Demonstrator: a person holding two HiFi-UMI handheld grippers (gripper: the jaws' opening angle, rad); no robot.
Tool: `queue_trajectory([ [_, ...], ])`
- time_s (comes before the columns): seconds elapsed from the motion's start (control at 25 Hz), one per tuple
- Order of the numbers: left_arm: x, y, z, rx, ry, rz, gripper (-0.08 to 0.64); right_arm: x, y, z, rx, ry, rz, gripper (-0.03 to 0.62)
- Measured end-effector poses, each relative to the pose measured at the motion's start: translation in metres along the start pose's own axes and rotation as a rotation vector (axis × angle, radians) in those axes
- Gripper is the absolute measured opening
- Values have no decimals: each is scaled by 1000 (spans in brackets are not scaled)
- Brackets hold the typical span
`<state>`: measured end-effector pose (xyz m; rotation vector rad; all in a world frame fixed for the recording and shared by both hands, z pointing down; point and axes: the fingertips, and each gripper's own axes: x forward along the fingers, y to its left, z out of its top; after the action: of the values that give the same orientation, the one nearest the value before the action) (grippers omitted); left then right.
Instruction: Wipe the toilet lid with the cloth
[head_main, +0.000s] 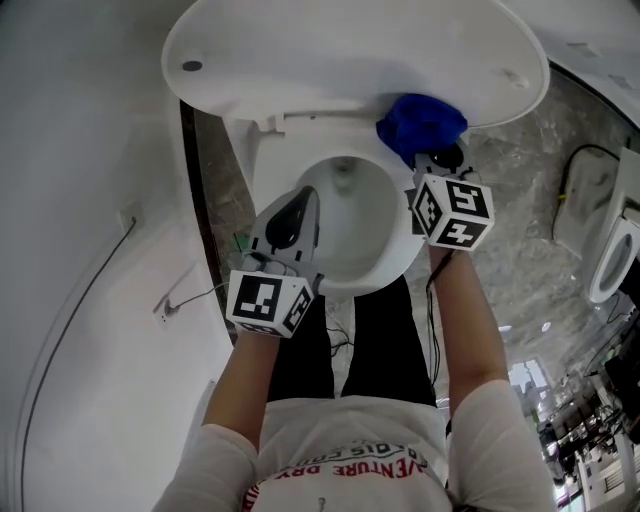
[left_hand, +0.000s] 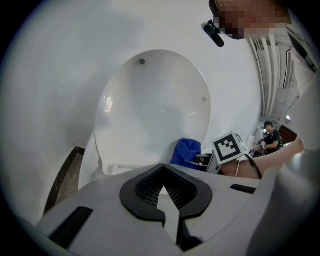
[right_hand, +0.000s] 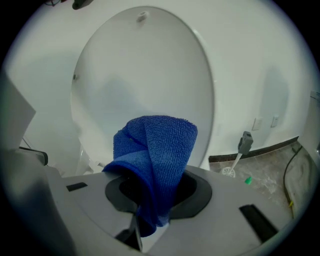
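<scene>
The white toilet lid (head_main: 350, 50) stands raised above the open bowl (head_main: 350, 215). A folded blue cloth (head_main: 421, 124) rests against the lid's lower right edge, and my right gripper (head_main: 440, 158) is shut on it. In the right gripper view the cloth (right_hand: 155, 155) bulges up out of the jaws in front of the lid (right_hand: 145, 75). My left gripper (head_main: 290, 225) hovers over the bowl's left rim, shut with nothing in it. The left gripper view faces the lid (left_hand: 150, 115), with the cloth (left_hand: 186, 151) at lower right.
A white wall with a thin cable (head_main: 90, 300) runs along the left. Grey marble floor (head_main: 520, 220) lies to the right, with a white fixture (head_main: 610, 255) at its far edge. A toilet brush (right_hand: 239, 152) stands by the wall.
</scene>
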<state>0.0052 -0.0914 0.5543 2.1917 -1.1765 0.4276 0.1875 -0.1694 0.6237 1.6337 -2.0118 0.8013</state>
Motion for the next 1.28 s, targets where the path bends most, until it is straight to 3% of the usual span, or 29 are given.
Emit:
queue_trajectory([
  [0.48,19,-53,5,-8,-17,-19,6,-48,-58,-2,-8,55,-74,87],
  [0.84,-6,-64,33,18,-46,-50,6,-101,-18,39,-20,-3,-6,87],
  [1.08,-49,-72,101,54,-119,-75,6,-145,38,99,-61,-61,73,87],
  [1.28,-83,-72,182,157,-212,-58,6,-180,83,183,-93,-176,121,87],
])
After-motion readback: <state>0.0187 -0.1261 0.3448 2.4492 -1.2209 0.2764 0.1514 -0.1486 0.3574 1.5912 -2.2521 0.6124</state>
